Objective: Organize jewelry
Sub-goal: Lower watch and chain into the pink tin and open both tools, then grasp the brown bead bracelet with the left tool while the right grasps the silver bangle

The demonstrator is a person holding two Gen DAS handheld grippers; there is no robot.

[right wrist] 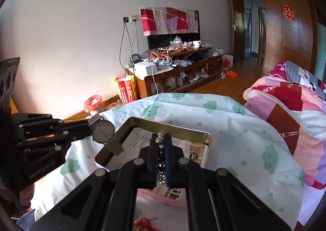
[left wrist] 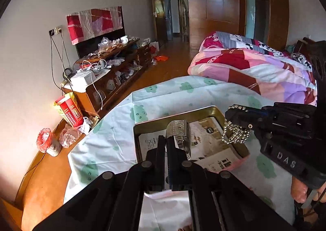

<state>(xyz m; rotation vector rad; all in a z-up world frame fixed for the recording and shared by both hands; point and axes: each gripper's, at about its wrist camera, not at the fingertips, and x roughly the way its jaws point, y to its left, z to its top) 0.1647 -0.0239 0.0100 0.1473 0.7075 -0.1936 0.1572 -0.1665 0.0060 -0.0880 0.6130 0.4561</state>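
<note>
In the left wrist view, the left gripper (left wrist: 167,143) sits low in the middle of the frame, clenched on a watch (left wrist: 179,132) by its silver mesh strap, which stands up between the fingers. The same watch shows at centre left of the right wrist view, its round pale dial (right wrist: 103,131) facing the camera and the strap hanging down over the near left corner of a tin box (right wrist: 142,122). The box is an open, shallow, gold-rimmed tin lying on a white cloth with green cloud prints (left wrist: 114,139) that covers the desk; printed paper (left wrist: 205,143) lines its bottom.

The right gripper (right wrist: 161,145) is in the lower middle of its own view, grasping a string of beads (right wrist: 160,139) between its fingers, above the box. In the left wrist view this gripper reaches in from the right edge, and a silver ball chain (left wrist: 235,132) dangles in loops from its tip over the right rim of the box.

A bit of red cord (right wrist: 144,223) lies on the cloth at the bottom edge of the right wrist view. A pink and red patchwork quilt (left wrist: 254,67) fills the right side, and a cluttered wooden cabinet (right wrist: 177,74) stands against the wall in the upper middle.
</note>
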